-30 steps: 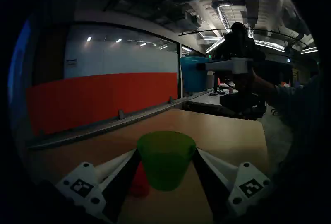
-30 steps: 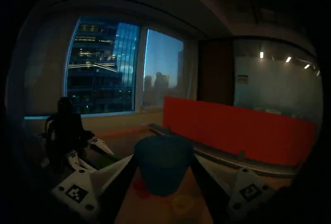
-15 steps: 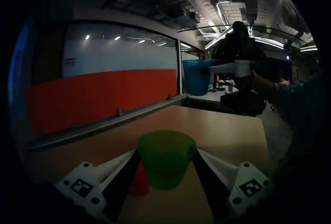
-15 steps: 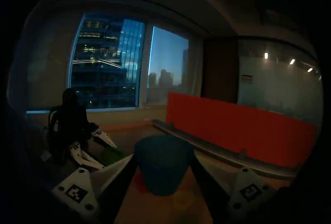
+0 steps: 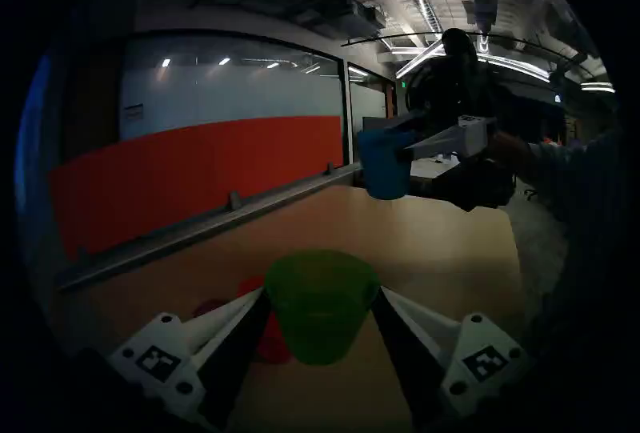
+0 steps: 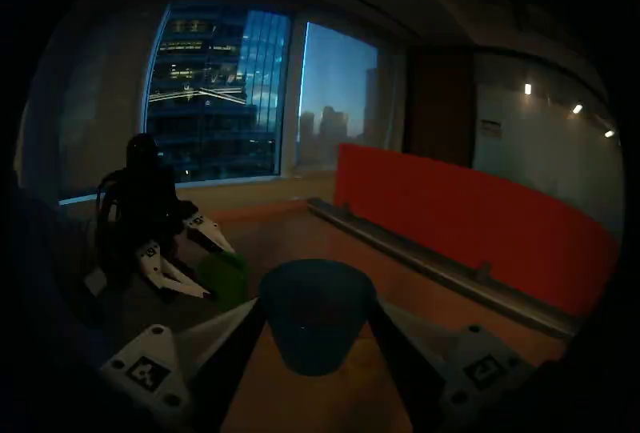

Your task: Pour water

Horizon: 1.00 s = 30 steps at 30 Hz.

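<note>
Left gripper (image 5: 320,295) jaws tight on a green cup (image 5: 322,319), low by the desk (image 5: 432,241), right gripper (image 6: 318,305) jaws tight on a blue cup (image 6: 318,335), up in the air, red cups (image 5: 272,342) beside the green one.

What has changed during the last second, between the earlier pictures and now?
In the left gripper view, the right gripper, shut on the blue cup, has moved down and nearer to the green cup. Nothing was taken hold of or let go. The left gripper stays shut on the green cup, held upright, and the red cup stays on the table.
</note>
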Each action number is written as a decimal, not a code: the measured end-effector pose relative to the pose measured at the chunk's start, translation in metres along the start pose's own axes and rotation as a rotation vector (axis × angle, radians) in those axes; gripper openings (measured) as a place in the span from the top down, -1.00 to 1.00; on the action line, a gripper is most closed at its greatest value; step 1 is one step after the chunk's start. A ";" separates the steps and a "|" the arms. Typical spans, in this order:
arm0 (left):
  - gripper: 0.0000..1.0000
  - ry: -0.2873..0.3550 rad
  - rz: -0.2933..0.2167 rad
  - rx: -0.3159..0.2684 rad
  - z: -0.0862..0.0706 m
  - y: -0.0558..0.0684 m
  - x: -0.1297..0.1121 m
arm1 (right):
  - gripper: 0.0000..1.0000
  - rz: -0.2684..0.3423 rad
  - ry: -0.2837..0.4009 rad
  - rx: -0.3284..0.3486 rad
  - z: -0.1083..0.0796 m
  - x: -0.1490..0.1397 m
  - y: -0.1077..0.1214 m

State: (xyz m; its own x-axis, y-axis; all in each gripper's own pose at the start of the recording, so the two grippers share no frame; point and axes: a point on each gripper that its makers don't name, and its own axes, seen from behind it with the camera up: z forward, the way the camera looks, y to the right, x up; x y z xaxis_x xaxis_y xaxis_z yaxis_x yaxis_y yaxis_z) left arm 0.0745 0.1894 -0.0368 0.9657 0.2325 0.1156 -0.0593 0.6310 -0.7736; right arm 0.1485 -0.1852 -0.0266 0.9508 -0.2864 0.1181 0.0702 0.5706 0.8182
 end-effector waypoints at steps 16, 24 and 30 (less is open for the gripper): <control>-0.73 -0.142 0.025 -0.026 0.002 0.004 -0.044 | -0.85 -0.003 -0.105 0.042 0.011 -0.043 -0.003; -0.73 -0.208 0.027 -0.025 0.002 -0.002 -0.066 | -0.86 -0.028 -0.168 0.053 0.017 -0.069 -0.002; -0.73 -0.266 0.027 -0.026 0.002 -0.007 -0.084 | -0.86 -0.035 -0.201 0.064 0.024 -0.085 -0.003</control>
State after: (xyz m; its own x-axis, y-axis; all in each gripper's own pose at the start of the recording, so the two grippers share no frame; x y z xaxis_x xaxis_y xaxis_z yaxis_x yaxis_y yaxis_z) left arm -0.0069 0.1668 -0.0400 0.8634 0.4376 0.2513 -0.0749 0.6036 -0.7937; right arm 0.0603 -0.1806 -0.0258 0.8682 -0.4568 0.1940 0.0767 0.5097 0.8569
